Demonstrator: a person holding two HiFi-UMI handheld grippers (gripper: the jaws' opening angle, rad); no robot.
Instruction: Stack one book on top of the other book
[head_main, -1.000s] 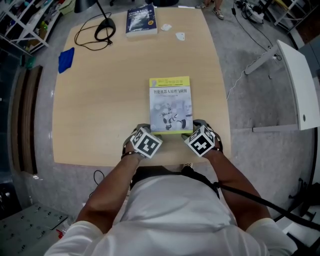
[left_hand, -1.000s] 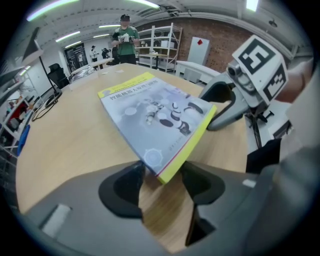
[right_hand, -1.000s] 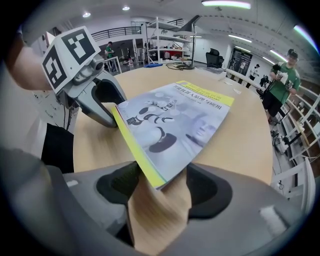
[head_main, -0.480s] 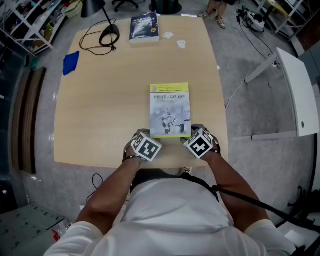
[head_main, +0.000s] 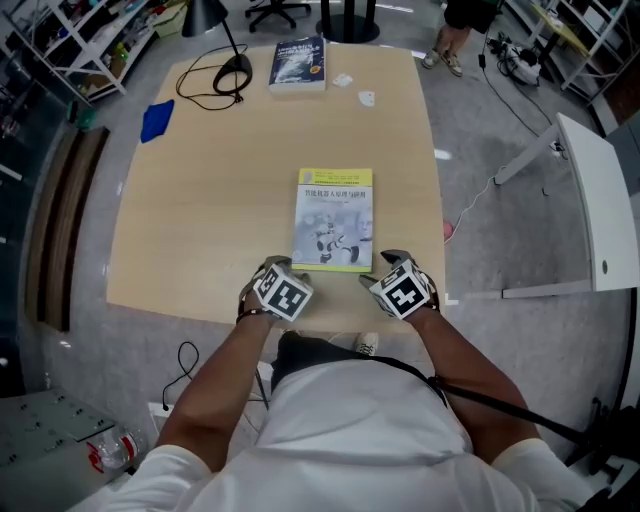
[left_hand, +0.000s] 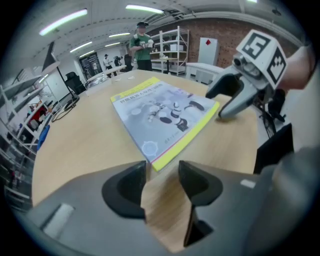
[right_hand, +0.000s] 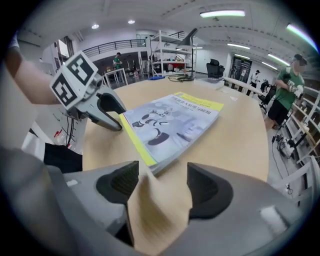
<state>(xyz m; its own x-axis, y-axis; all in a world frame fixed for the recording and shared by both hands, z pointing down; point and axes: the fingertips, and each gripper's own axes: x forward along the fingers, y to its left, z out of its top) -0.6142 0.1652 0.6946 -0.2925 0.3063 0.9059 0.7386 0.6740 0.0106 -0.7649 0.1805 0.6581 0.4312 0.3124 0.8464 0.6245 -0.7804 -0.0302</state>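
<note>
A grey and yellow book (head_main: 333, 220) lies flat near the table's front edge. A dark blue book (head_main: 298, 63) lies apart from it at the far edge. My left gripper (head_main: 275, 266) sits at the near book's front left corner. In the left gripper view that book (left_hand: 162, 115) has its corner at the mouth of the left gripper (left_hand: 162, 167); the jaws are closing and the pads do not touch it. My right gripper (head_main: 383, 266) is at the front right corner. In the right gripper view the right gripper (right_hand: 162, 172) is open, with the book (right_hand: 172, 120) just ahead.
A black lamp base with a looped cable (head_main: 225, 70) and a blue cloth (head_main: 157, 120) lie at the table's far left. Small white scraps (head_main: 367, 98) sit near the far book. A white panel (head_main: 600, 200) stands to the right. A person in green (left_hand: 141, 45) stands beyond.
The head view has shifted, so the table and far book sit lower in the picture. Both grippers stay at the near book's front corners.
</note>
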